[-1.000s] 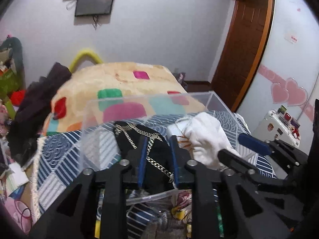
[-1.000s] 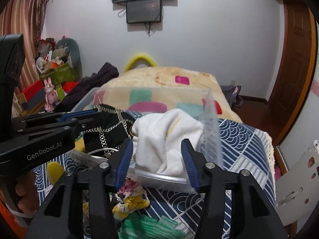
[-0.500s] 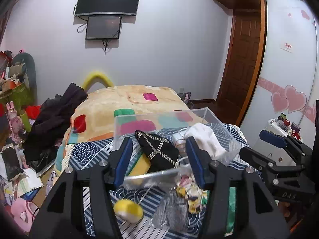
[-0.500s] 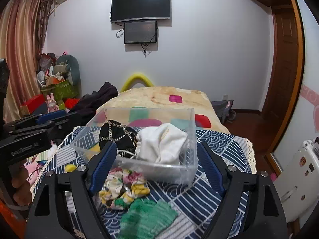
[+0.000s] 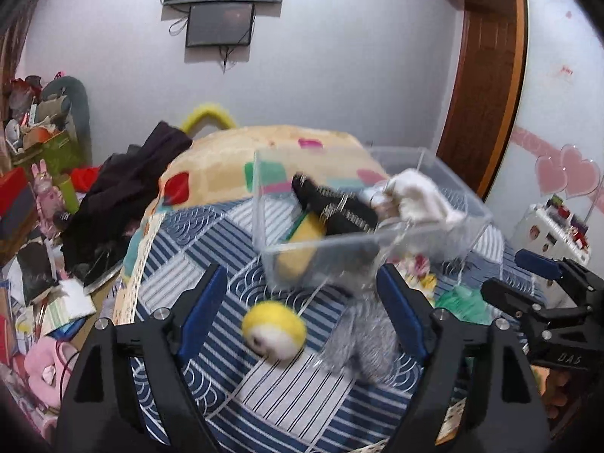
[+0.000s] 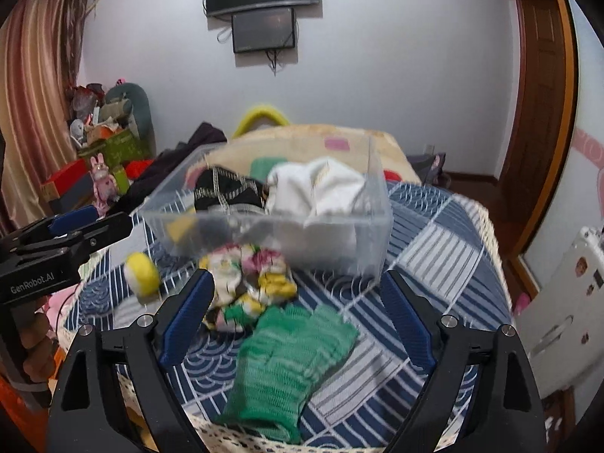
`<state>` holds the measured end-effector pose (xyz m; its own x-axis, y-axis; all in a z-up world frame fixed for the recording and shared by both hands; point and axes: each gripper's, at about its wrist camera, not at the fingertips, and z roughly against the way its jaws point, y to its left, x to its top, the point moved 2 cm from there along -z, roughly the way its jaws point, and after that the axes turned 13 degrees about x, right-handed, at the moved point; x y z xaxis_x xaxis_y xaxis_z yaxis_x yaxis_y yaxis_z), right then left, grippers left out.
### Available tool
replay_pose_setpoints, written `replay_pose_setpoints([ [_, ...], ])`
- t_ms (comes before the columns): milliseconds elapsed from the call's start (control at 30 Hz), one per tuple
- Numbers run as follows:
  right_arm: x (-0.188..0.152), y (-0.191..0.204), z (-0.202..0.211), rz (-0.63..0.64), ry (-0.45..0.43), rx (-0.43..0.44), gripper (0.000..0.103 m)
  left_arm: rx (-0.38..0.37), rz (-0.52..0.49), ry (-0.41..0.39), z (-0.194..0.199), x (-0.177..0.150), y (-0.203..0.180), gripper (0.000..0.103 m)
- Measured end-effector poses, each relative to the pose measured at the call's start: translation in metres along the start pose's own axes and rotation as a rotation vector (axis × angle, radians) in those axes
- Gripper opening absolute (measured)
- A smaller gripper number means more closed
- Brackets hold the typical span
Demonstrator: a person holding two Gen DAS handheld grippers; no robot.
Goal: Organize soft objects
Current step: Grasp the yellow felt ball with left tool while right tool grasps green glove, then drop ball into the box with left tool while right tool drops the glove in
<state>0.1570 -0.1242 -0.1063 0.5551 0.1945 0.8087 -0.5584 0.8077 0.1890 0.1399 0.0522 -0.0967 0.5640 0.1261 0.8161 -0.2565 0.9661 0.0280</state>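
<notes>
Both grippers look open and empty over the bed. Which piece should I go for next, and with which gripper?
Probably lower the right gripper onto the green knitted cloth. It lies between that gripper's open fingers, outside the clear plastic bin, which already holds a black chained item and a white cloth. The left gripper is open above the yellow plush ball, a fair follow-up.

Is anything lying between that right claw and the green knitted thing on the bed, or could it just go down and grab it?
Nothing visible blocks it. The green knitted cloth lies flat on the bedspread right between the open fingers of the right gripper. The floral cloth touches only its far edge, before the clear box.
</notes>
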Motion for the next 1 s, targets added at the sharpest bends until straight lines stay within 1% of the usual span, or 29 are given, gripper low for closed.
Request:
replay_pose_setpoints([
  [100, -0.011, -0.005, -0.006, -0.021, 0.036, -0.001, 0.088, 0.004, -0.007, 0.031, -0.010, -0.012, 0.005, 0.082],
  [233, -0.027, -0.009, -0.015, -0.027, 0.097, -0.001, 0.088, 0.037, -0.005, 0.071, -0.026, -0.024, 0.013, 0.082],
  [333, -0.038, -0.010, -0.023, -0.022, 0.139, -0.011, 0.088, 0.028, 0.013, 0.108, -0.037, -0.032, 0.017, 0.081],
  [400, -0.044, -0.010, -0.026, -0.030, 0.161, -0.003, 0.086, 0.023, 0.016, 0.119, -0.042, -0.035, 0.017, 0.080],
  [433, -0.045, -0.011, -0.027, -0.034, 0.168, 0.003, 0.085, 0.023, 0.015, 0.120, -0.043, -0.036, 0.017, 0.077],
  [500, -0.047, -0.011, -0.027, -0.038, 0.174, 0.011, 0.078, 0.017, 0.010, 0.123, -0.046, -0.037, 0.016, 0.071],
  [567, -0.048, -0.012, -0.024, -0.041, 0.172, 0.026, 0.065, 0.009, 0.012, 0.130, -0.048, -0.038, 0.016, 0.060],
  [600, -0.047, -0.013, -0.023, -0.045, 0.170, 0.034, 0.062, -0.002, 0.013, 0.141, -0.049, -0.039, 0.016, 0.057],
  [633, -0.047, -0.014, -0.022, -0.046, 0.167, 0.035, 0.052, -0.012, 0.015, 0.148, -0.050, -0.040, 0.016, 0.049],
  [667, -0.047, -0.014, -0.020, -0.043, 0.166, 0.039, 0.042, -0.020, 0.017, 0.156, -0.051, -0.041, 0.015, 0.046],
  [700, -0.049, -0.015, -0.018, -0.043, 0.165, 0.044, 0.038, -0.021, 0.022, 0.157, -0.051, -0.041, 0.016, 0.046],
  [767, -0.050, -0.015, -0.014, -0.048, 0.163, 0.063, 0.024, -0.023, 0.025, 0.152, -0.050, -0.041, 0.017, 0.045],
  [867, -0.052, -0.018, -0.009, -0.042, 0.151, 0.061, 0.018, -0.021, 0.026, 0.138, -0.046, -0.041, 0.018, 0.045],
  [1000, -0.050, -0.019, -0.001, -0.033, 0.129, 0.051, 0.016, -0.005, 0.021, 0.111, -0.035, -0.039, 0.018, 0.045],
])
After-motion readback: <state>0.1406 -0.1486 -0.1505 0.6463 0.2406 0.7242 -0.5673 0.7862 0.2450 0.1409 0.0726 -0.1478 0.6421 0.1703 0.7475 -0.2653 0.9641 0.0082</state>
